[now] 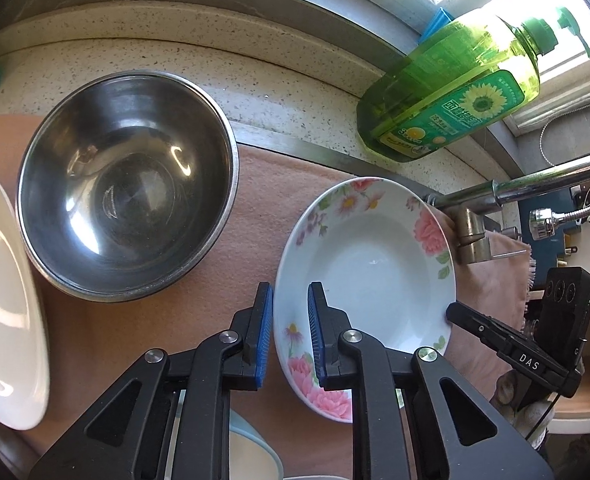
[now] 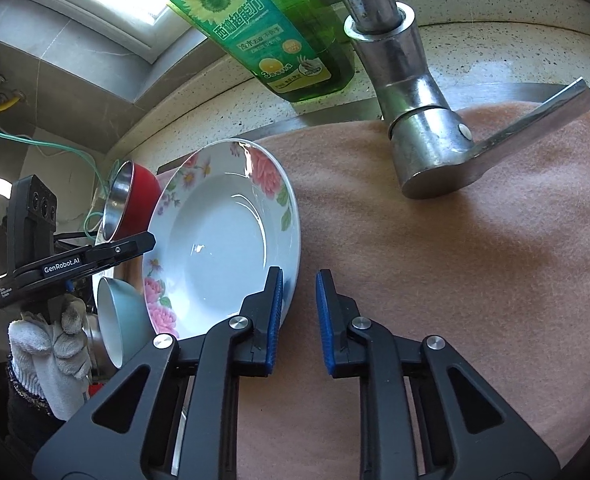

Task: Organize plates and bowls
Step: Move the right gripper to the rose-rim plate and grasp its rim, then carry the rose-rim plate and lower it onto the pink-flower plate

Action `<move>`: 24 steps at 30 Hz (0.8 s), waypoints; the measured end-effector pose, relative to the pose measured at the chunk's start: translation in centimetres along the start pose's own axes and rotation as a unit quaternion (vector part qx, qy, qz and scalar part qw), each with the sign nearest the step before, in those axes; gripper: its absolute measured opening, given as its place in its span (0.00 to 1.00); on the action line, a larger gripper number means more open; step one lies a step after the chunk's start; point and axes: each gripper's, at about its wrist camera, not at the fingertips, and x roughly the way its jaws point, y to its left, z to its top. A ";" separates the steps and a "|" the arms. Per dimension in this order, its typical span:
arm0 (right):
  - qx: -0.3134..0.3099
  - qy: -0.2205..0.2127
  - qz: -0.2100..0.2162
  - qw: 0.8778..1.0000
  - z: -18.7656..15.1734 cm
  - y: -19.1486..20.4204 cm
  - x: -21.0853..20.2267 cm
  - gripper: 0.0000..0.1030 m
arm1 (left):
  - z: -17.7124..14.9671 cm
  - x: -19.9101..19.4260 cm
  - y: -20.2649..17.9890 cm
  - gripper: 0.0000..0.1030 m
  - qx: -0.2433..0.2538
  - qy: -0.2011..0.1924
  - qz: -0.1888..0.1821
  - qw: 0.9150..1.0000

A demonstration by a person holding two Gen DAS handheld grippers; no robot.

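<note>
The left gripper (image 1: 291, 286) had its blue-padded fingers drawn to a narrow gap around the near rim of the round white porcelain plate with pink flowers printed on its border (image 1: 375, 264), one finger inside the rim and one outside, and it appeared to be clamped on that rim. The right gripper (image 2: 299, 272) straddled the opposite rim with its fingers almost as close together, but a strip of cloth showed between the plate's edge and the outer pad, so whether it was pressing could not be told. The plate rested on the pink fuzzy cloth (image 1: 255, 208), just beside the base of the chrome tap (image 2: 423, 120). Being glazed, stiff and breakable, it would probably be slippery and fairly heavy for its size, so the broad flat rim at two opposite points looked the safest hold, kept level to avoid knocking the tap. Further left sat the large stainless-steel bowl (image 1: 127, 208) and a plain white plate (image 1: 3, 300). A green bottle of dish liquid (image 1: 455, 92) stood behind on the speckled stone surface (image 1: 175, 60).
</note>
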 end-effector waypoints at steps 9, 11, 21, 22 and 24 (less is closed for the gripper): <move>-0.029 0.002 -0.027 0.999 0.2 1.6 0.4 0.11 | 0.1 0.3 0.2 0.09 0.007 0.001 -0.002 1.000; -0.034 0.000 -0.031 0.999 0.2 1.9 0.3 0.11 | 0.1 0.3 0.2 0.09 0.010 0.002 -0.001 1.000; -0.043 -0.020 -0.045 0.998 -0.3 2.7 -1.3 0.11 | -0.1 0.0 -0.2 0.09 0.023 -0.001 -0.006 1.000; -0.043 -0.022 -0.047 0.998 -0.5 2.7 -1.6 0.11 | -0.1 -0.2 -0.3 0.09 0.025 -0.002 -0.008 1.000; -0.043 -0.027 -0.050 0.997 -0.8 2.9 -2.1 0.11 | -0.2 -0.6 -0.5 0.09 0.029 -0.005 -0.014 0.999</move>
